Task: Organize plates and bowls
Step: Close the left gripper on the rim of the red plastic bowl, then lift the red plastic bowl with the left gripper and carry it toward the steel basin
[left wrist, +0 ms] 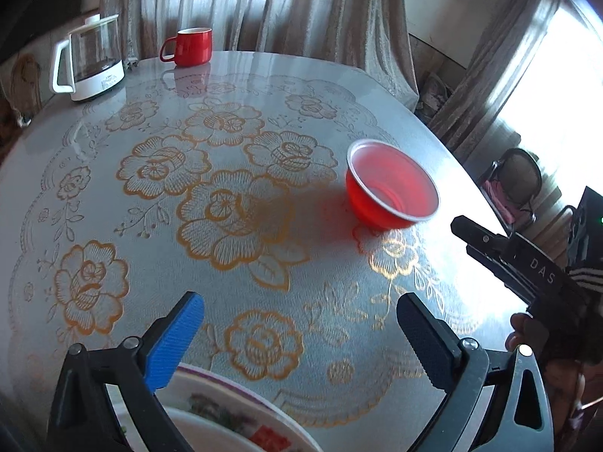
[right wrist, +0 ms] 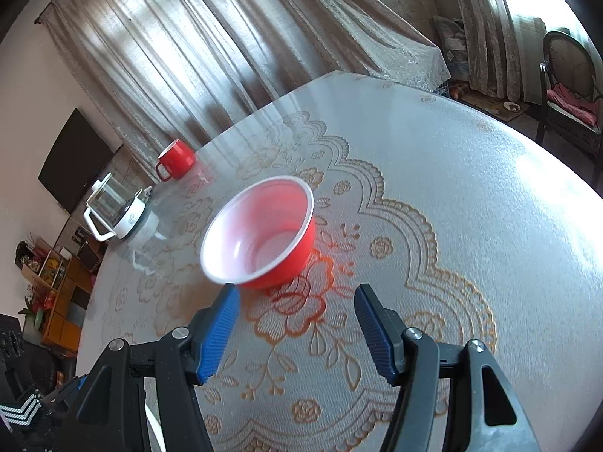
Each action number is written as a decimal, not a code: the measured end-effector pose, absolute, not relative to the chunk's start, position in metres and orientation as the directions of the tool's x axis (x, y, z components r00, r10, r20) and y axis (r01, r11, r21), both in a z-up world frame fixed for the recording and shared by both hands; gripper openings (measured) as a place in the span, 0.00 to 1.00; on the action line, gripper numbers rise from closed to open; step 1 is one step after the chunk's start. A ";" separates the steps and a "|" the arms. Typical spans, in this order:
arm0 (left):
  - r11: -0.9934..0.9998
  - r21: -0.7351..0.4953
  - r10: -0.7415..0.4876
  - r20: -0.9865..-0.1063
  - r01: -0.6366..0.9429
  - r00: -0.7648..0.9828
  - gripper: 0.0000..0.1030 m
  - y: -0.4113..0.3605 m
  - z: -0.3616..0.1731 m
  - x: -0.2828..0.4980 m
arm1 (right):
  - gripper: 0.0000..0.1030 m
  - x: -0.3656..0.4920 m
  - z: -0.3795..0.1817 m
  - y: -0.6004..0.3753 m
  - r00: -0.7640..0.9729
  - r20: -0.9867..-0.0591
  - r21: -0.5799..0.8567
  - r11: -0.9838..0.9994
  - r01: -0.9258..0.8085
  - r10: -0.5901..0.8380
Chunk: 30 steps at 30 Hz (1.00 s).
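R gripper (right wrist: 297, 333) is spread wide, nothing between the blue ribbed pads (right wrist: 218, 333); red bowl (right wrist: 260, 231) sits upright on the table (right wrist: 471, 203) just ahead, its near rim almost at the L pad tip, contact unclear. L gripper (left wrist: 297, 342) is also spread wide, empty, hovering low; patterned plate (left wrist: 226, 410) lies under its left finger at the near edge, and the bowl is well ahead to the right. R tool angles in from the side in L view. Bowl: thin, white inside, round, blurred. Cloth: glossy, gold floral lace print. Far edge: red mug (left wrist: 188, 47), glass kettle (left wrist: 88, 60), curtains.
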<state>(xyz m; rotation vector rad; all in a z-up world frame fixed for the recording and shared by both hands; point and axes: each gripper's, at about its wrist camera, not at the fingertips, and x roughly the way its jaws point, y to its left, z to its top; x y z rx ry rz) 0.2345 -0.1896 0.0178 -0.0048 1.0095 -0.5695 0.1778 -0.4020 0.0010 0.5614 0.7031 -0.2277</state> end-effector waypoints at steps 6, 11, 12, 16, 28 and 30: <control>0.846 -0.335 -0.495 -0.782 0.416 0.378 1.00 -0.205 0.016 0.265 | 0.62 0.198 -0.001 -0.422 0.744 -0.667 0.427 0.803 0.415 -0.030; 0.846 -0.366 -0.505 -0.784 0.388 0.360 1.00 -0.225 0.012 0.287 | 0.62 0.216 -0.004 -0.438 0.753 -0.658 0.473 0.775 0.420 -0.007; 0.846 -0.385 -0.511 -0.783 0.369 0.354 1.00 -0.226 0.011 0.292 | 0.62 0.220 -0.004 -0.440 0.757 -0.653 0.482 0.772 0.415 0.000; 0.852 -0.450 -0.521 -0.777 0.267 0.353 0.98 -0.227 0.002 0.311 | 0.62 0.231 -0.008 -0.447 0.767 -0.641 0.525 0.748 0.406 0.033; 0.757 -0.618 -0.653 -0.729 0.209 0.207 0.35 -0.265 -0.018 0.339 | 0.52 0.241 -0.019 -0.450 0.757 -0.652 0.531 0.744 0.406 0.052; 0.762 -0.603 -0.645 -0.737 0.235 0.201 0.29 -0.269 -0.018 0.333 | 0.40 0.245 -0.021 -0.445 0.751 -0.657 0.521 0.758 0.392 0.064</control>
